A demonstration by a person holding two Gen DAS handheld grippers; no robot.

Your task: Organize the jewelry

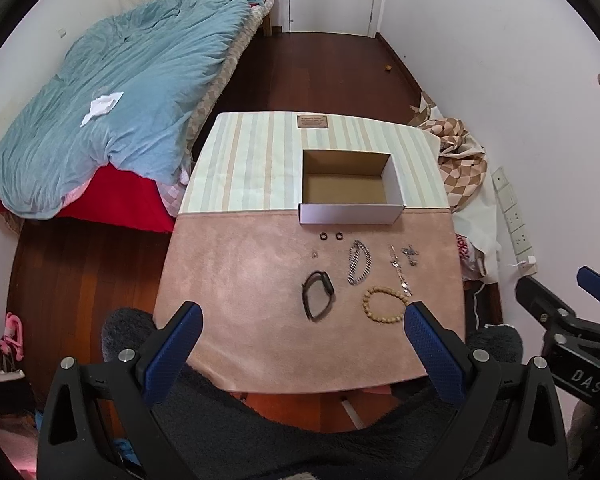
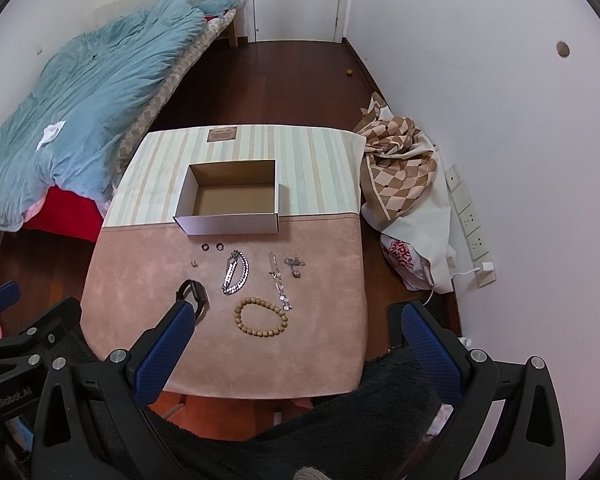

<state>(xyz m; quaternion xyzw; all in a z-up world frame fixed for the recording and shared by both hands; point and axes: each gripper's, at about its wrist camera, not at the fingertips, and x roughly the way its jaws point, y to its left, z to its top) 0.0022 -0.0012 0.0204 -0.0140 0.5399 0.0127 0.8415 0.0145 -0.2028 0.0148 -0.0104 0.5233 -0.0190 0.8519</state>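
An open, empty white cardboard box [image 1: 350, 213] [image 2: 232, 224] stands mid-table. In front of it on the pink cloth lie two dark rings [image 1: 330, 236] [image 2: 213, 246], a tiny earring [image 1: 314, 255], a black wristband [image 1: 318, 294] [image 2: 194, 292], a silver chain bracelet [image 1: 359, 267] [image 2: 235, 273], a thin silver chain [image 1: 399, 270] [image 2: 280, 286], a small silver charm [image 1: 411, 255] [image 2: 295, 265] and a wooden bead bracelet [image 1: 384, 305] [image 2: 261, 317]. My left gripper [image 1: 304, 314] and right gripper [image 2: 298, 314] are both open and empty, held above the table's near edge.
A pink and striped cloth covers the table [image 1: 260, 280] [image 2: 140, 264]. A bed with a blue duvet [image 1: 112, 112] lies to the left. A checkered cloth pile [image 2: 400, 172] and wall sockets [image 2: 470, 220] are on the right. The right gripper shows in the left wrist view [image 1: 572, 320].
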